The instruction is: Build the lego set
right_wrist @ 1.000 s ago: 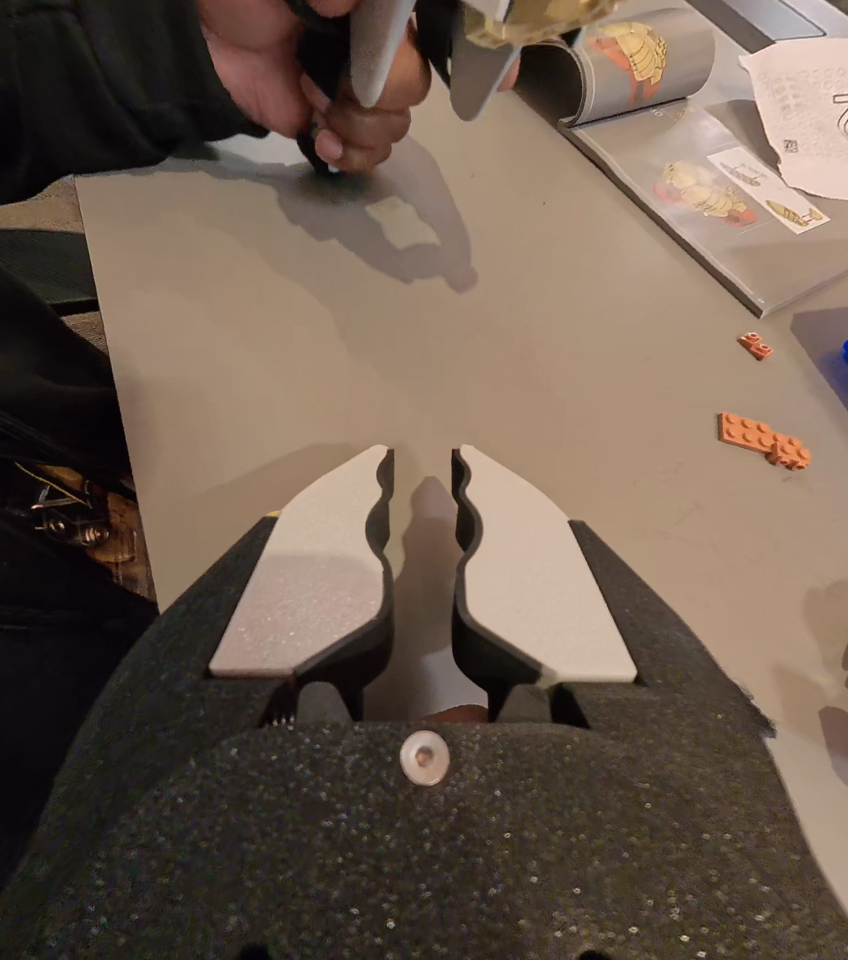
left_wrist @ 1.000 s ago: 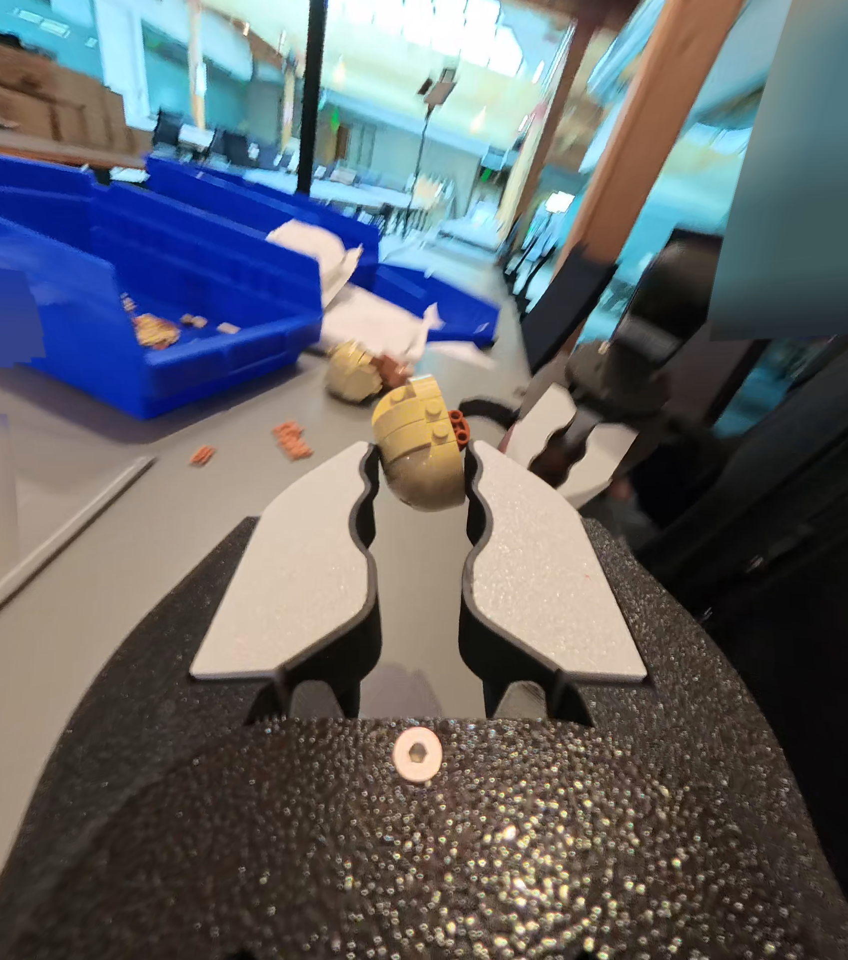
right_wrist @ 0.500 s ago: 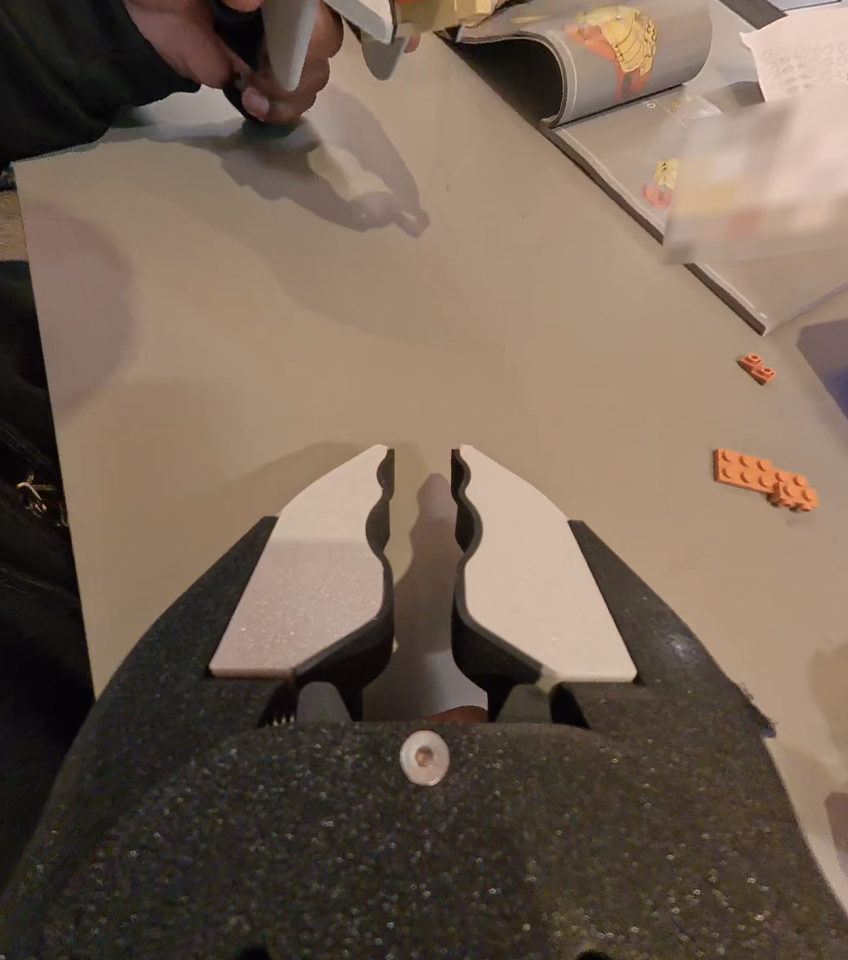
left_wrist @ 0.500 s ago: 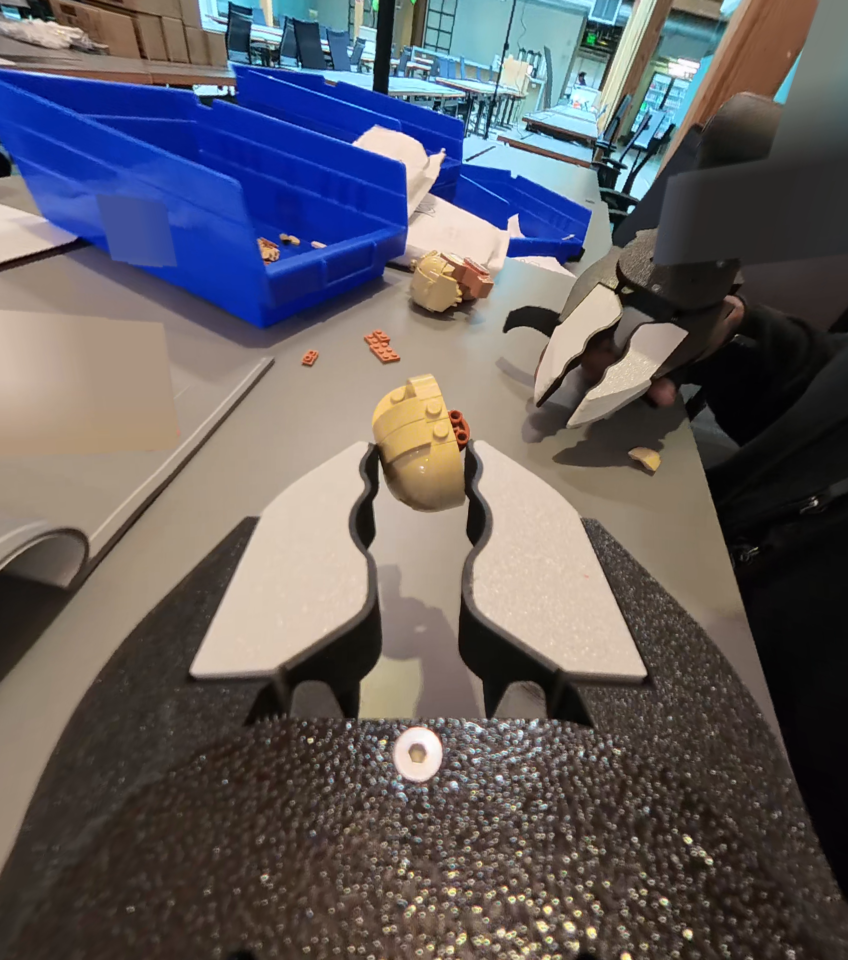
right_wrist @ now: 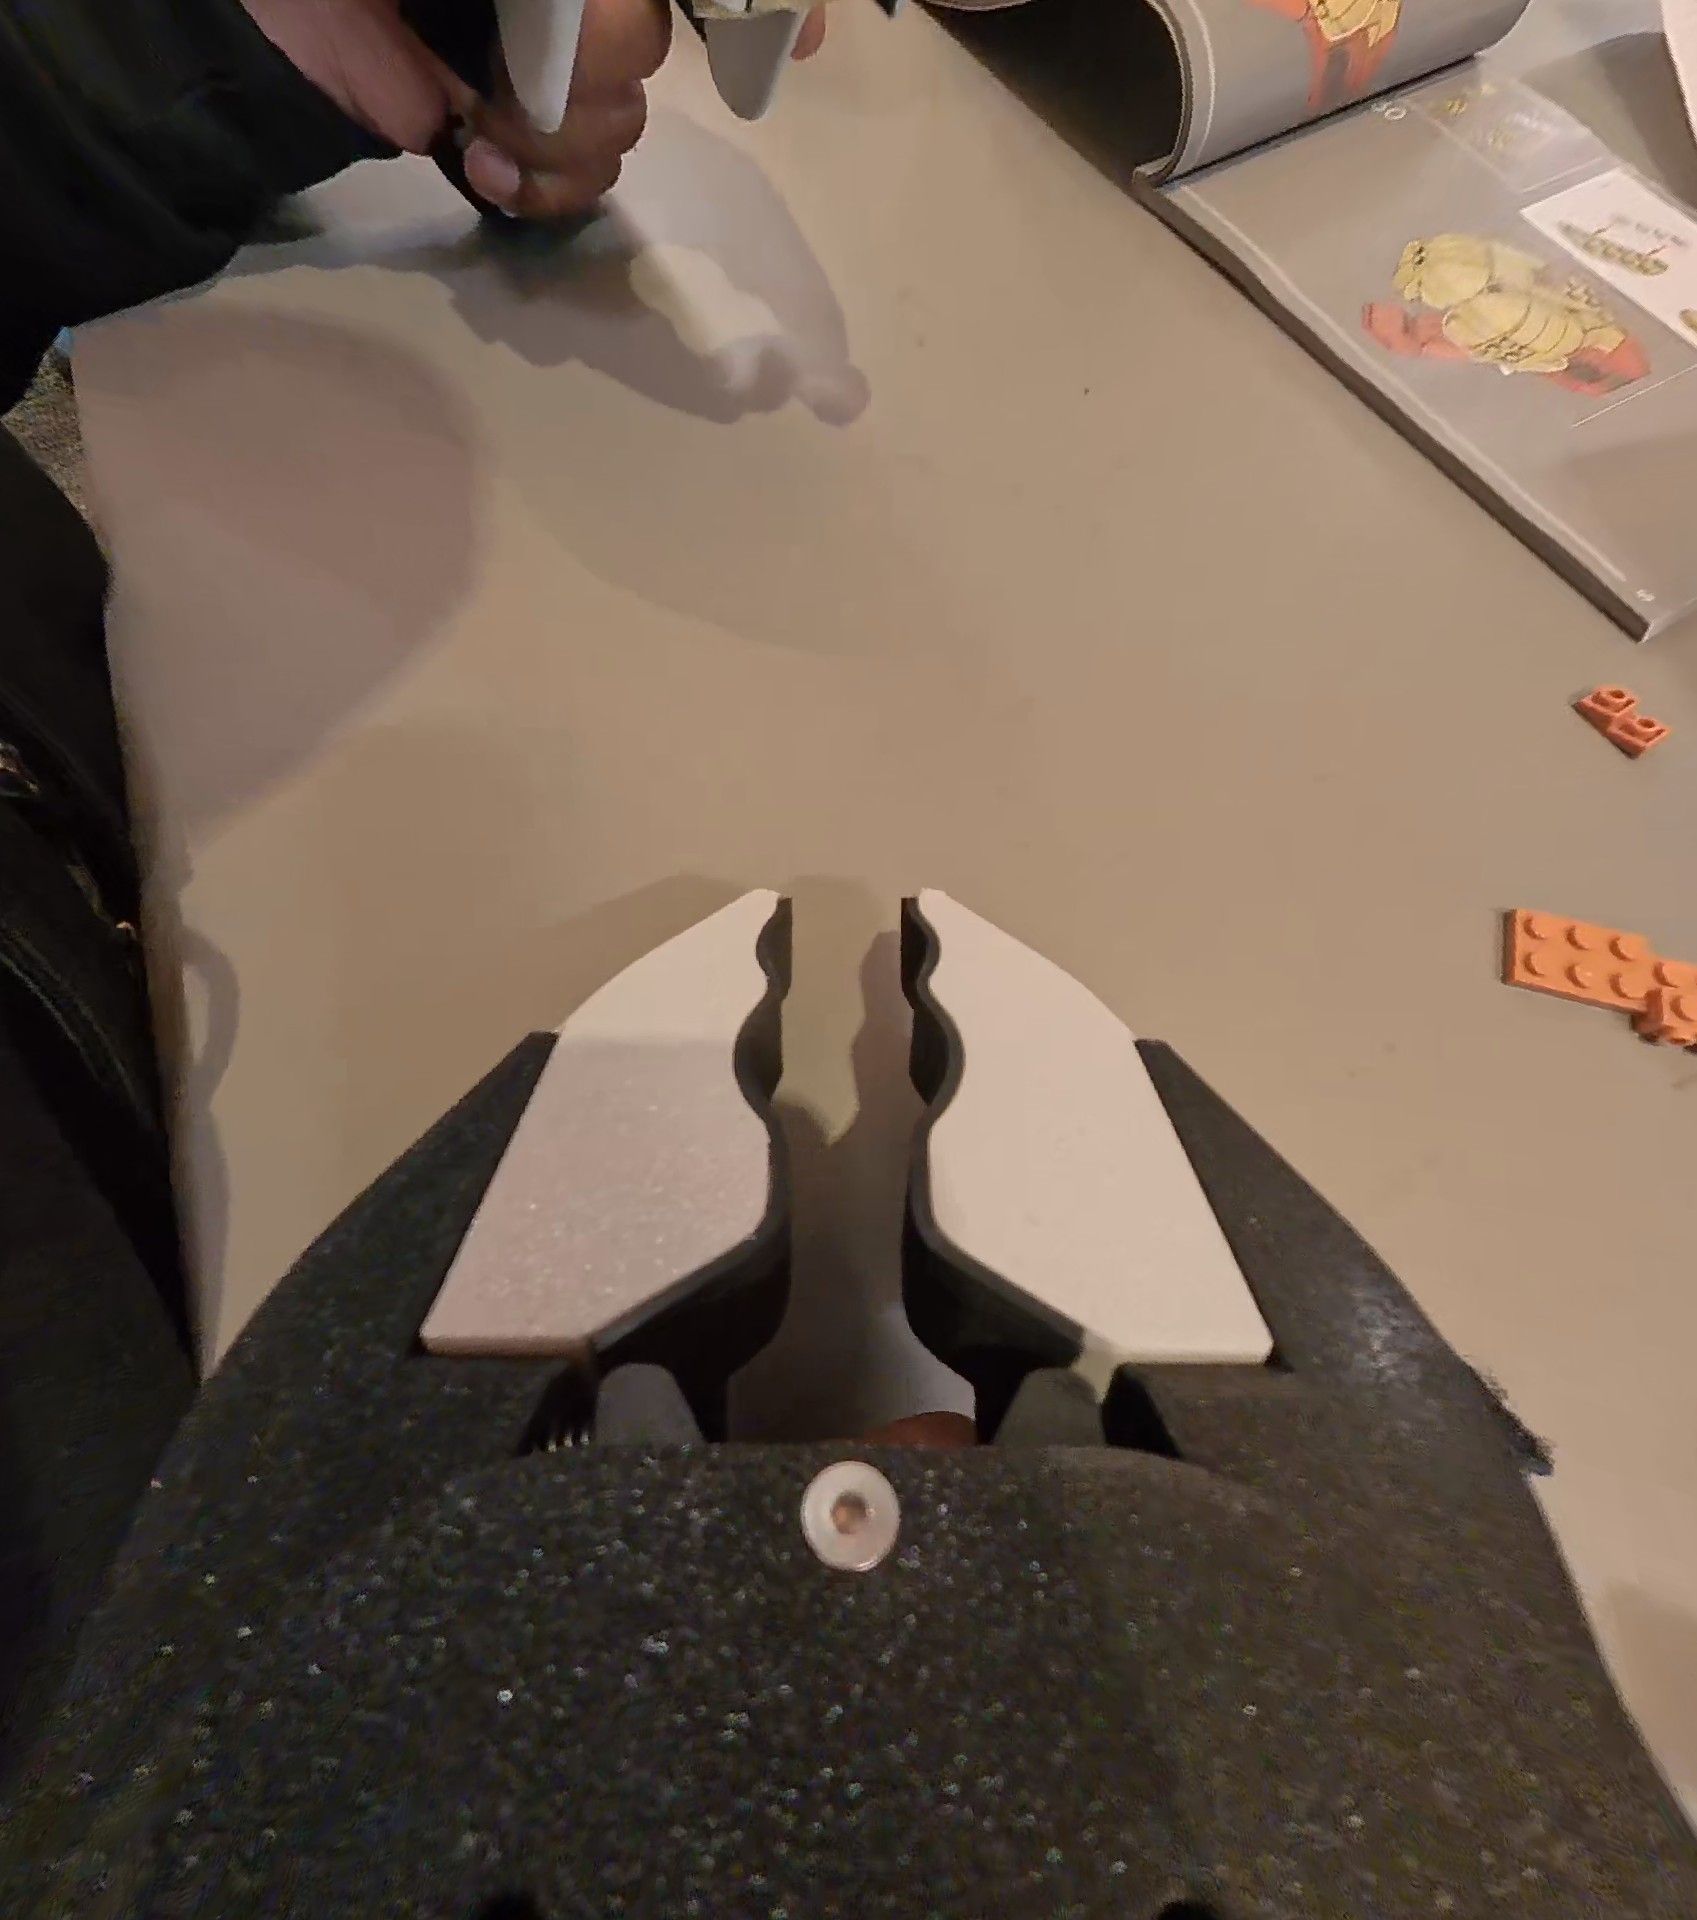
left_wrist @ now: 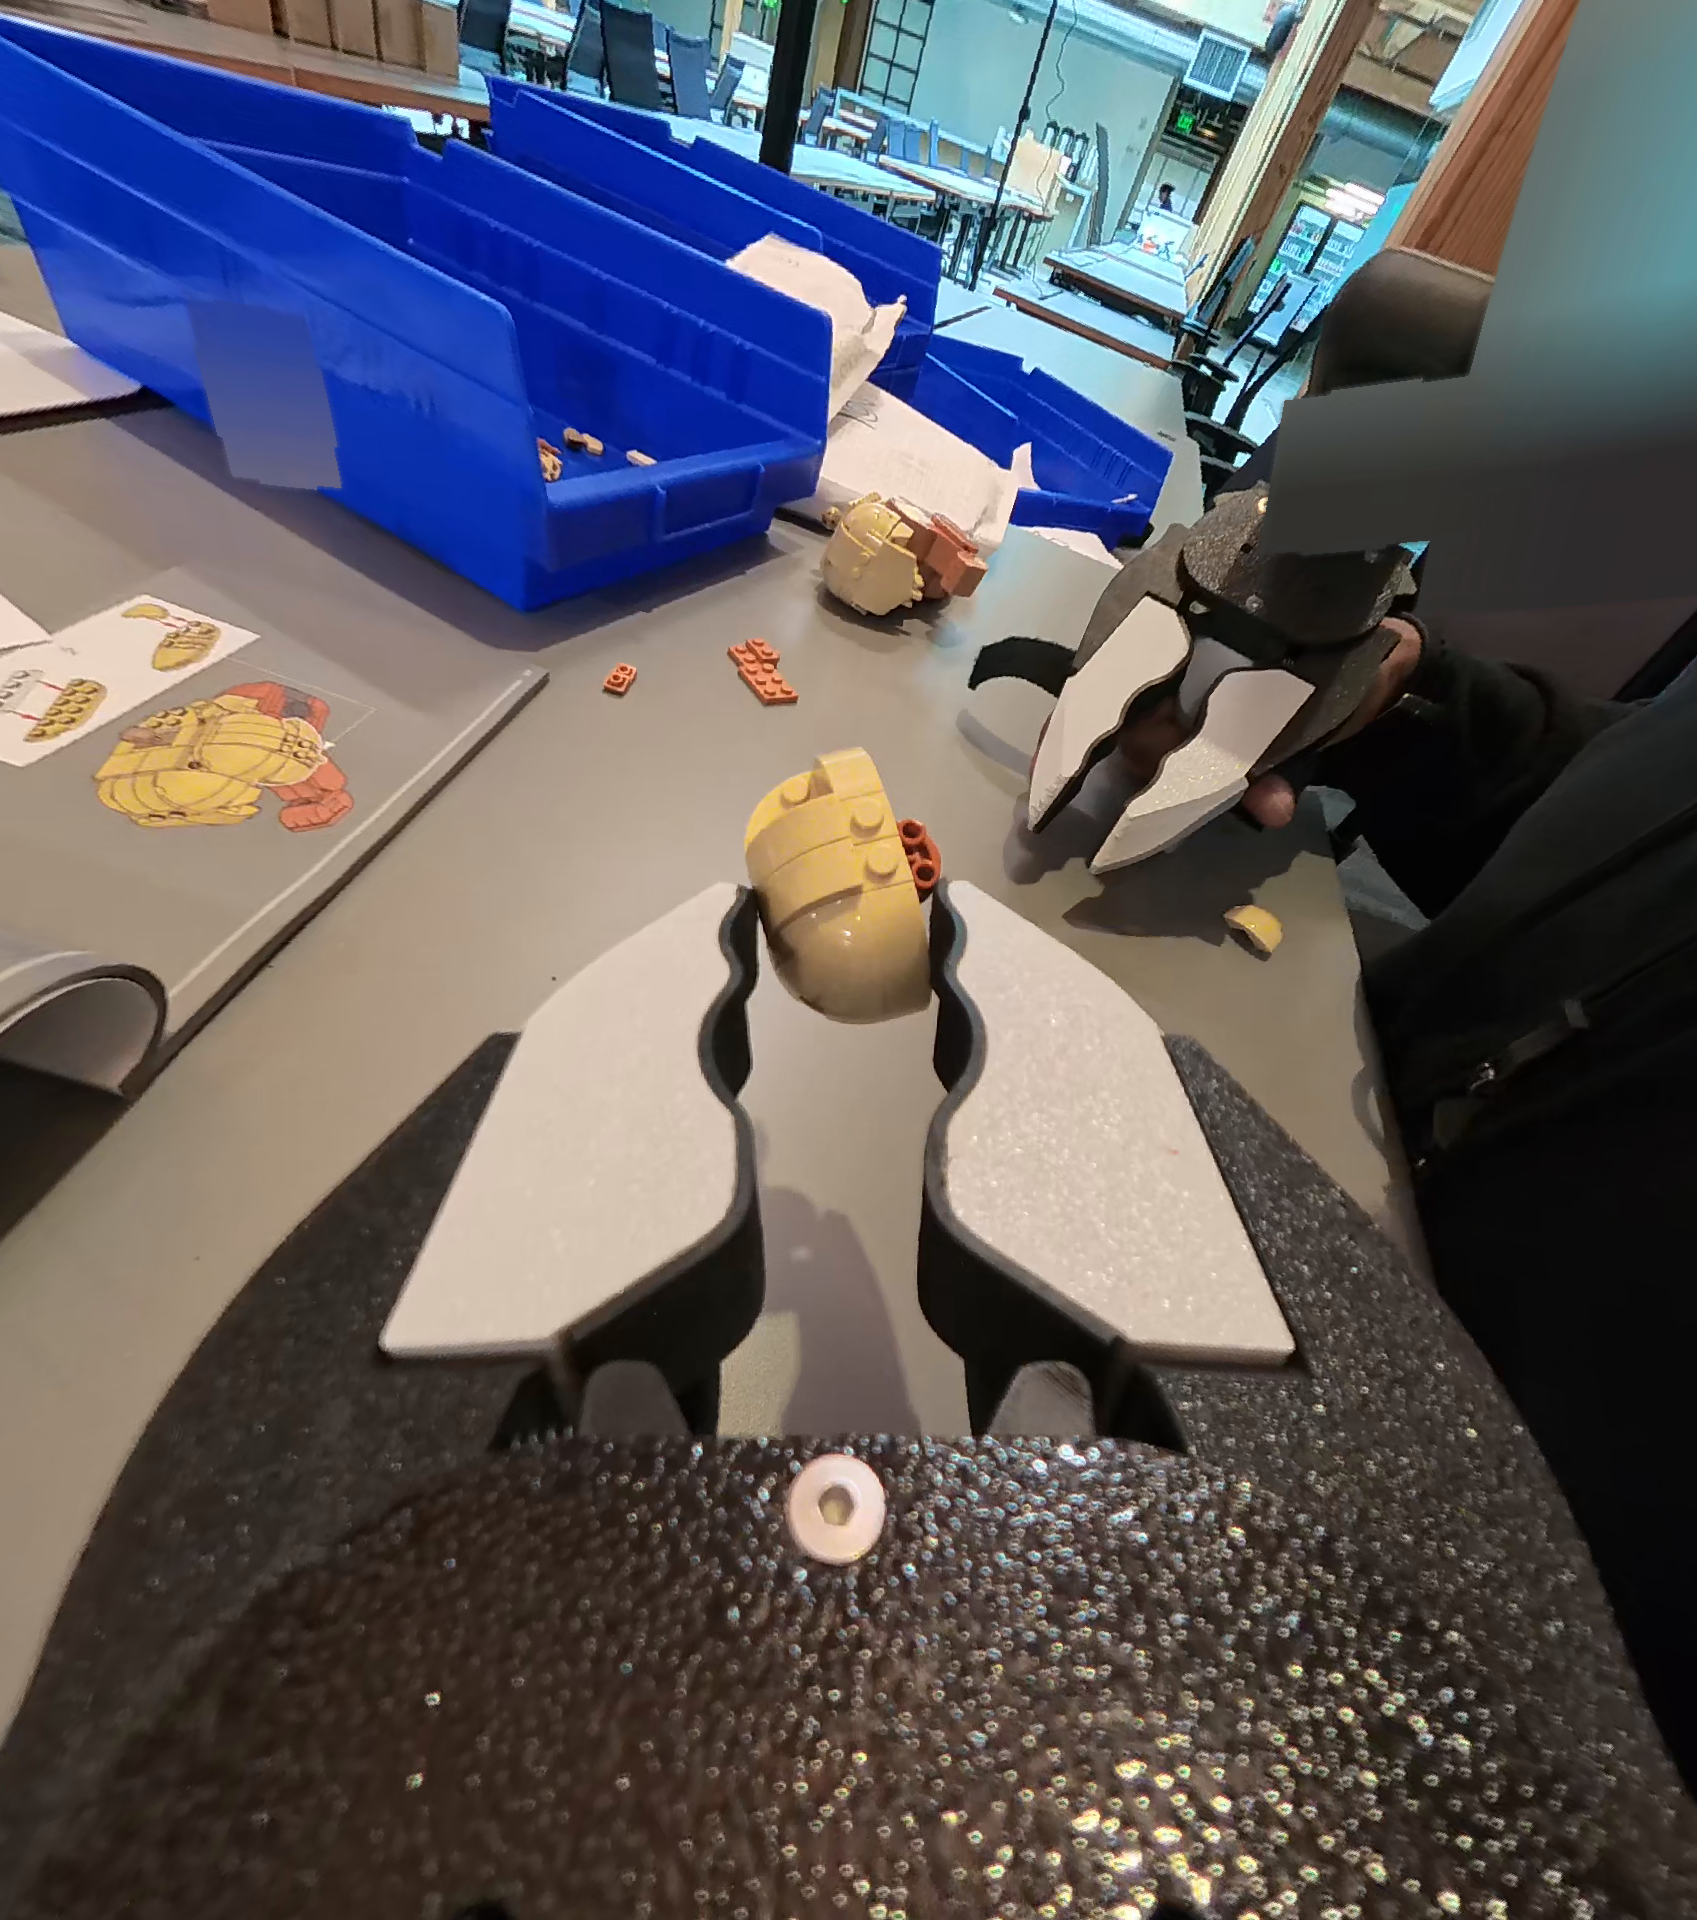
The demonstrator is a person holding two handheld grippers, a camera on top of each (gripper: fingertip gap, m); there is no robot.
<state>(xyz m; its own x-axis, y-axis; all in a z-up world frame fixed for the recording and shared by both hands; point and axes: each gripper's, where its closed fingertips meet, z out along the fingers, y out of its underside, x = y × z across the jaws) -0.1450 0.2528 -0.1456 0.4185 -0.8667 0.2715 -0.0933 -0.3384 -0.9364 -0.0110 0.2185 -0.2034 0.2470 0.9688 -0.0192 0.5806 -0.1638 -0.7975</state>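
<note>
3 tan bricks (left_wrist: 595, 449), blue bin (left_wrist: 428, 343)

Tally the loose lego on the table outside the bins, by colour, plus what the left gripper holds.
Tan: 3 - held dome assembly, head assembly, small curved piece
Orange: 2 - plate cluster, small plate
Total: 5

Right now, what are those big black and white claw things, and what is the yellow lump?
They are hand-held grabbers, one in each of a person's hands, each with a camera looking along its two fingers. One picture comes from the left grabber, which pinches a tan lego lump. The other comes from the right grabber, open and empty. On the grey table lie orange lego plates, an open instruction booklet, another tan lego chunk and blue bins.
</note>
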